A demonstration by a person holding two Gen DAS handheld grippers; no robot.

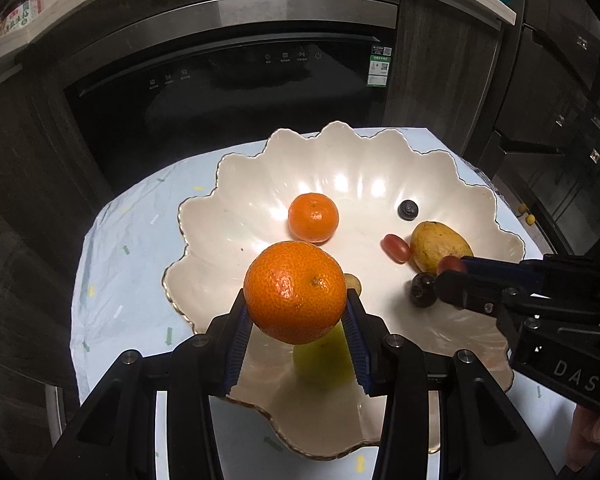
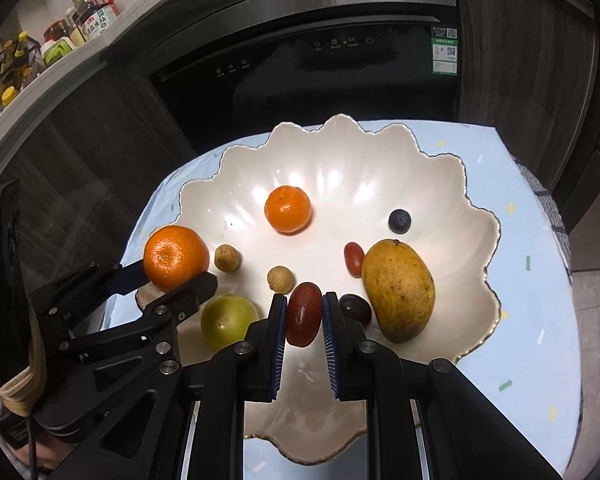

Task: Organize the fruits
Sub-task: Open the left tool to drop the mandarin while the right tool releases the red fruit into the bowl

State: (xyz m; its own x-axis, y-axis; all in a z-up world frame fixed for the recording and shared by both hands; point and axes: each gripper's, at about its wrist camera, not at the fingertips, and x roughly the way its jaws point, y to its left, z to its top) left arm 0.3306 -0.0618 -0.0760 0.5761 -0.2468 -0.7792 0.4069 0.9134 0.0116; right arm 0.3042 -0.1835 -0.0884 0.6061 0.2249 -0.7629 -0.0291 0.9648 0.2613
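Note:
A scalloped white bowl (image 1: 236, 168) (image 2: 236, 160) stands on a pale blue cloth. My left gripper (image 1: 296, 300) (image 2: 172, 276) is shut on a large orange (image 1: 295, 291) (image 2: 176, 258), held above the bowl's near left side. My right gripper (image 2: 303, 314) (image 1: 454, 272) is shut on a dark red oblong fruit (image 2: 304, 314) (image 1: 451, 265) over the bowl's near middle. Inside the bowl lie a small orange (image 1: 313, 217) (image 2: 288, 209), a mango (image 2: 398, 290) (image 1: 440, 246), a blueberry (image 2: 399, 221) (image 1: 408, 209), a red cherry tomato (image 2: 354, 258) (image 1: 396, 248), a dark plum (image 2: 355, 308) (image 1: 422, 290), a green citrus (image 2: 228, 320) and two small tan fruits (image 2: 227, 258) (image 2: 280, 279).
A dark built-in appliance (image 1: 236, 92) stands just beyond the cloth-covered table (image 2: 540, 280). A counter shelf with bottles (image 2: 88, 12) runs at the upper left. Two small yellow fruits (image 1: 526, 214) lie off the table's right edge. A person's hand (image 1: 588, 440) shows at the lower right.

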